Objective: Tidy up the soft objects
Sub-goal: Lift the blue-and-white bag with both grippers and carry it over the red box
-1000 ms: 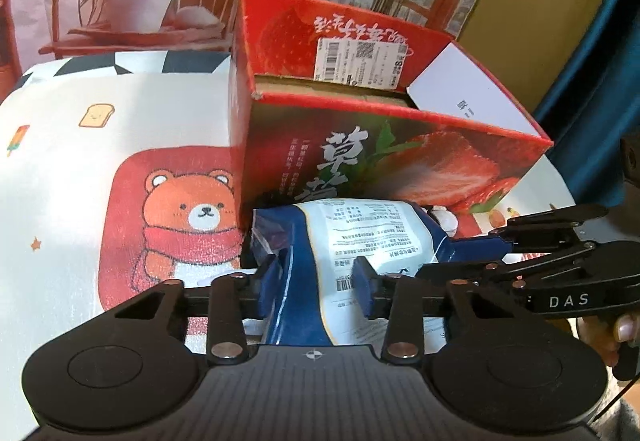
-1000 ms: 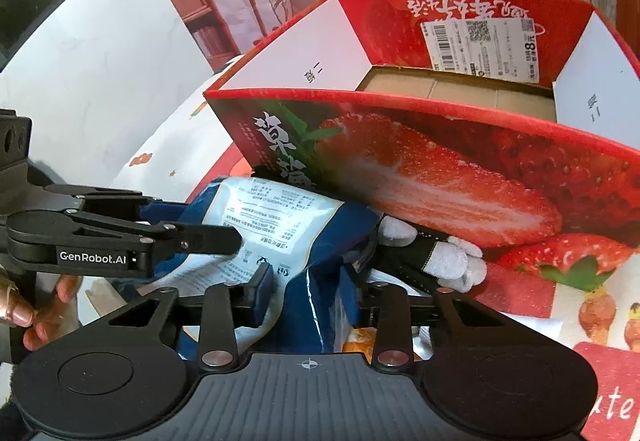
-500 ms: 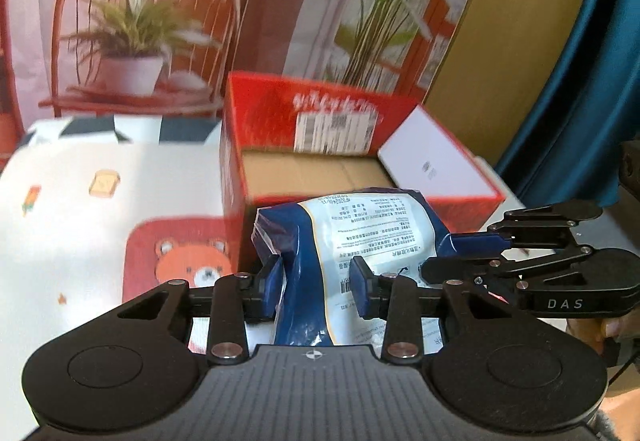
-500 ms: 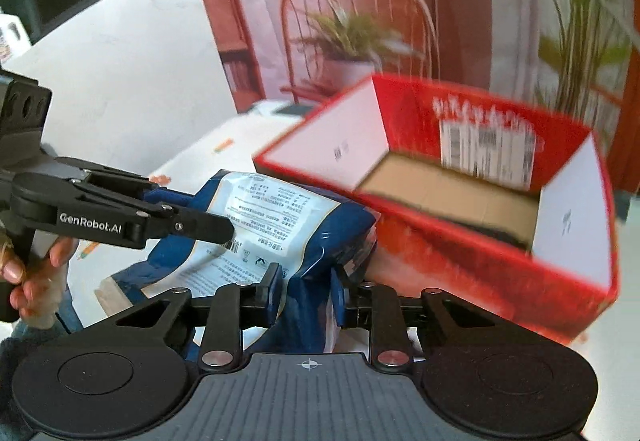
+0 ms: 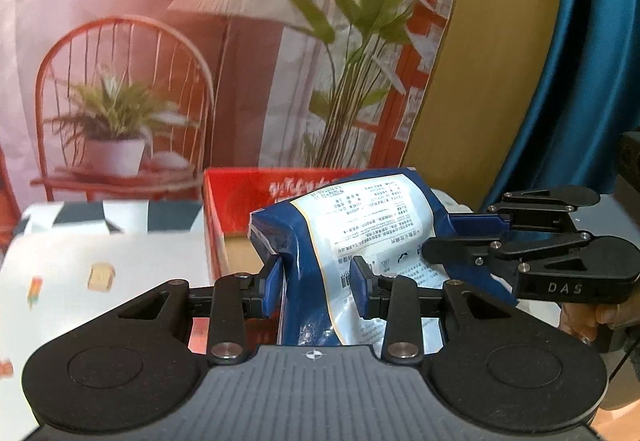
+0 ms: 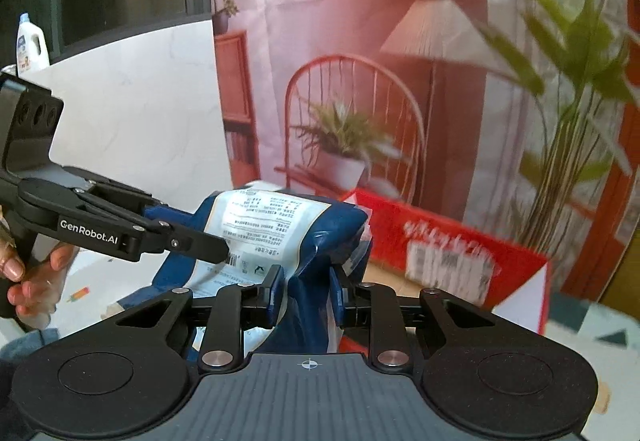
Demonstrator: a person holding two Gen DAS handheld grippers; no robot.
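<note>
- A blue and white soft packet (image 5: pixel 360 229), printed with small text on a white panel, hangs in the air, gripped from two sides at once.
- The left gripper (image 5: pixel 316 283) is clamped on one end of the packet, its blue pads pressing into the crumpled film.
- The right gripper (image 6: pixel 306 291) pinches the other end; its jaws have just been closing, with a fold of the packet squeezed between them.
- Each gripper shows in the other's view: the right one (image 5: pixel 500 241) enters from the right edge of the left wrist view, the left one (image 6: pixel 192 237) from the left edge of the right wrist view.
- A person's hand (image 6: pixel 36 281) wraps the handle of the left gripper (fingers and painted nails visible).
- Just behind and below the packet stands an open red cardboard box (image 6: pixel 460 241) with a white shipping label on its inner wall; the packet hides part of the box's opening.
- The box sits on a white tablecloth (image 5: pixel 100 253) with small cartoon prints.
- Behind hangs a printed backdrop (image 5: pixel 160 61) showing a red chair, potted plants and a lamp.
- A teal curtain (image 5: pixel 592 61) hangs at the right.
- A white bottle (image 6: pixel 30 41) stands far left on a ledge.
</note>
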